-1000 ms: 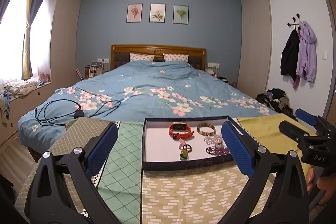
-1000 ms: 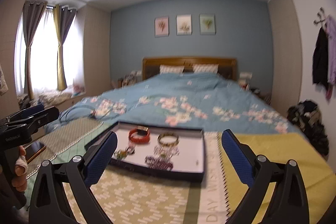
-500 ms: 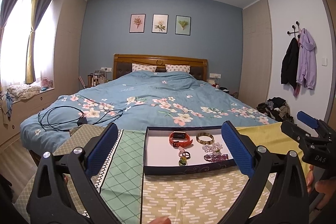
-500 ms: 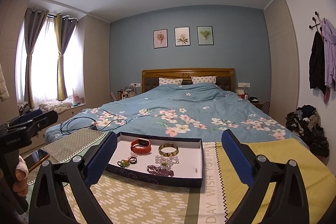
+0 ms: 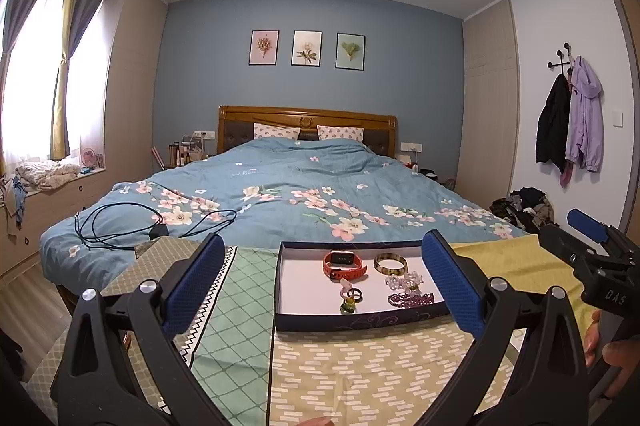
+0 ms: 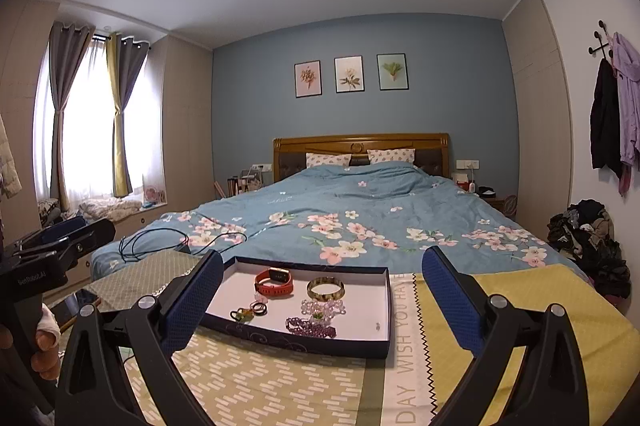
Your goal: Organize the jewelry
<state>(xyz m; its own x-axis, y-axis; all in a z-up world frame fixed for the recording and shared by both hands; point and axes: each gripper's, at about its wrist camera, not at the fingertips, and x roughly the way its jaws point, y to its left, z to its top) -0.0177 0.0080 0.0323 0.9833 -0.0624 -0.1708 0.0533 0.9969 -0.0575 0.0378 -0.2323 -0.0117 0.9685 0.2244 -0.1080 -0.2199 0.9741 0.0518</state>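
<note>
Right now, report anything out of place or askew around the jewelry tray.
Nothing is spilled or damaged. The jewelry lies loose and unsorted in the tray, and the tray sits slightly askew to the cloth's stripes. A black cable sprawls on the bed behind.

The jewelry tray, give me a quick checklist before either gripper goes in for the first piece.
1. Left gripper open and empty: ok.
2. Right gripper open and empty: ok.
3. Tray flat on the patterned cloth: ok.
4. Red watch and gold bangle lying apart, each free to grasp: ok.
5. Purple bead bracelet clear of the clear bead bracelet: cannot tell, they lie close.
6. Place to sort pieces into: not ok, none visible.
</note>
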